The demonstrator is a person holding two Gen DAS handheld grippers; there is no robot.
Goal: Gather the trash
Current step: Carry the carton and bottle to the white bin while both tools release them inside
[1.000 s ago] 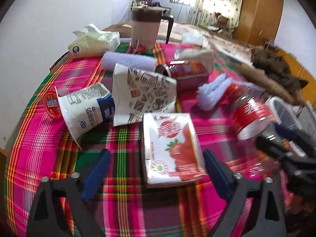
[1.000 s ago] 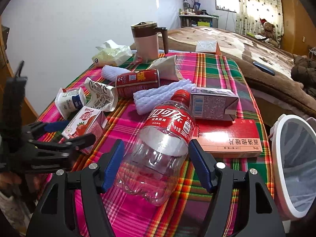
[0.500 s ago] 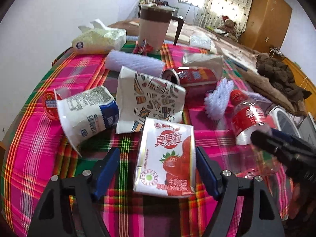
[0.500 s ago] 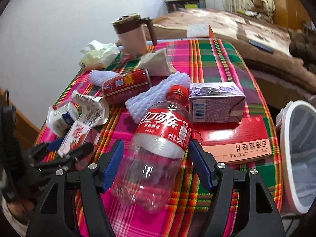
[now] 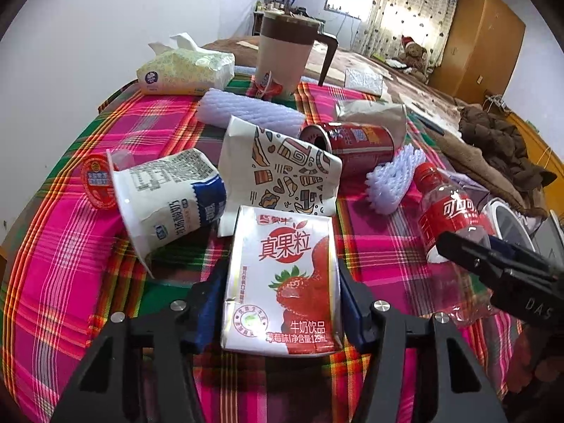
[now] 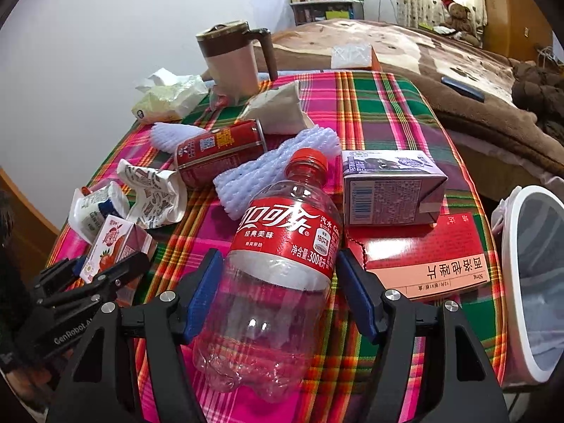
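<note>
My left gripper (image 5: 280, 299) is shut on a strawberry milk carton (image 5: 282, 278) lying on the plaid tablecloth (image 5: 70, 246); both blue pads press its sides. The carton also shows in the right wrist view (image 6: 114, 243). My right gripper (image 6: 278, 292) is shut on an empty Coca-Cola bottle (image 6: 282, 257) lying on its side, red cap pointing away. The bottle also shows in the left wrist view (image 5: 454, 232).
A yogurt cup (image 5: 165, 201), crumpled paper bag (image 5: 282, 172), red can (image 5: 352, 144), foam nets (image 5: 250, 112), tissue pack (image 5: 183, 70) and mug (image 5: 285, 56) crowd the table. A purple carton (image 6: 391, 190) lies on a red box (image 6: 423, 261). A white bin (image 6: 532, 282) stands off the right edge.
My left gripper moved forward and closed on the strawberry milk carton. My right gripper's jaws narrowed onto the Coca-Cola bottle.
</note>
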